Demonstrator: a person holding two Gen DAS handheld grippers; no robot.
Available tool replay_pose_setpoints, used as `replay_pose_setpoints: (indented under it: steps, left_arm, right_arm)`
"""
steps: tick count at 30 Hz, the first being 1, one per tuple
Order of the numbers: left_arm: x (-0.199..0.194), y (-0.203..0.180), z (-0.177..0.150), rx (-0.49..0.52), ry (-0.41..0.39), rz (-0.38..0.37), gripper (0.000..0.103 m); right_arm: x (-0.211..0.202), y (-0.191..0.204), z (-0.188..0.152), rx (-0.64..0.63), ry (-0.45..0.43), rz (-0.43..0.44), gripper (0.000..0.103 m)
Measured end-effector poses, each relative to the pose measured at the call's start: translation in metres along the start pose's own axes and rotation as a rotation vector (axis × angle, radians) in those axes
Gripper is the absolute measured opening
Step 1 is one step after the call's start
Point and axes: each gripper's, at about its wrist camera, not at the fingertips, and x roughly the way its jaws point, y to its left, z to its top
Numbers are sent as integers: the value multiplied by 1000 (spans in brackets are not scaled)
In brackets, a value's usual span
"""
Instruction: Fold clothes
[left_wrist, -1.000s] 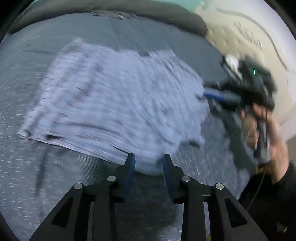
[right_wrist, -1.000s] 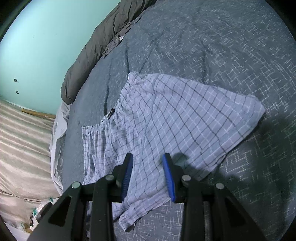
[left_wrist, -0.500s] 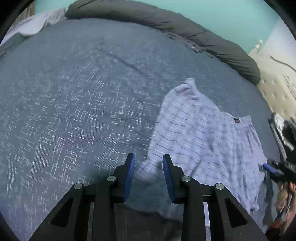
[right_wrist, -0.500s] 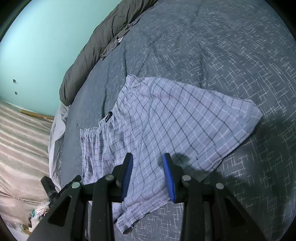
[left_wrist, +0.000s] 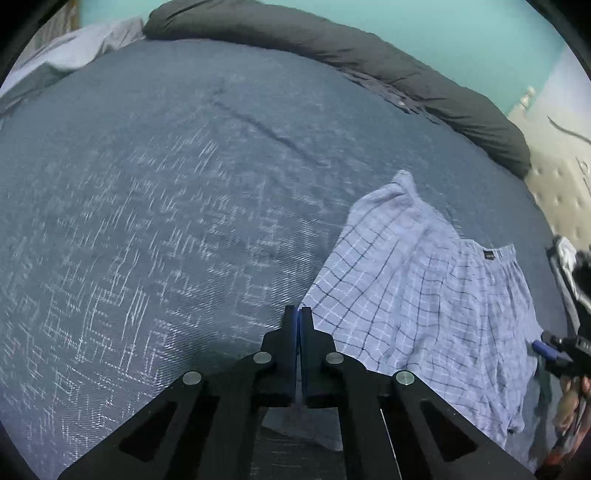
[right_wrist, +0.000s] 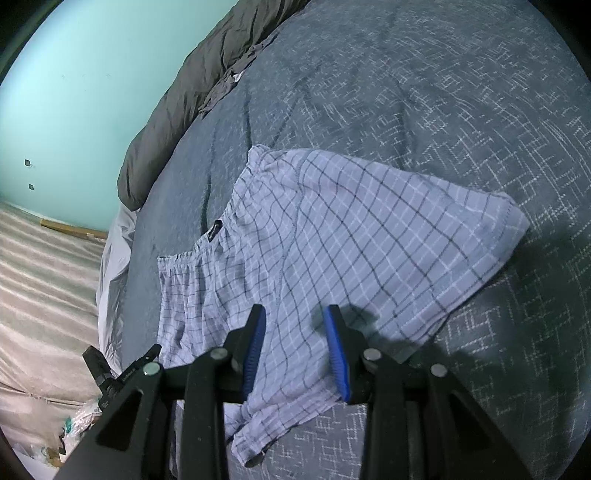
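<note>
**Left gripper pinching at the shorts' corner**

From the left wrist view, the left gripper (left_wrist: 297, 314) is sitting clenched, its jaws having just been closing right at the near corner of the one pair of checked shorts (left_wrist: 417, 295). Whether any cloth is actually caught between the pads cannot be told; the hem is lying just to the right of the tips and running under them. The shorts are spreading away to the right over the blue bedspread (left_wrist: 155, 221), and the right gripper (left_wrist: 546, 349) is showing at the far right edge, beyond them.

From the right wrist view, the right gripper (right_wrist: 295, 347) is hanging released, jaws apart over the near part of the shorts (right_wrist: 351, 236), touching nothing that can be made out. One dark rolled blanket (right_wrist: 177, 107) is lying far ahead to the left.

The likely trouble: the left pinch may be holding only a sliver of hem, or nothing, so lifting could let the corner slip free.
</note>
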Motion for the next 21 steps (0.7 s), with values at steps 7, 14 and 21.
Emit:
replay_pose_setpoints:
  steps: [7, 14, 21]
  left_arm:
    - [12, -7, -3, 1, 14, 11, 1]
    - [-4, -5, -8, -20, 13, -25, 4]
    - [-8, 0, -30, -7, 66, -54, 23]
  right_arm:
    - [4, 1, -1, -5, 9, -2, 33]
    - [6, 2, 0, -3, 10, 0, 33]
    - [11, 6, -2, 0, 19, 9, 33]
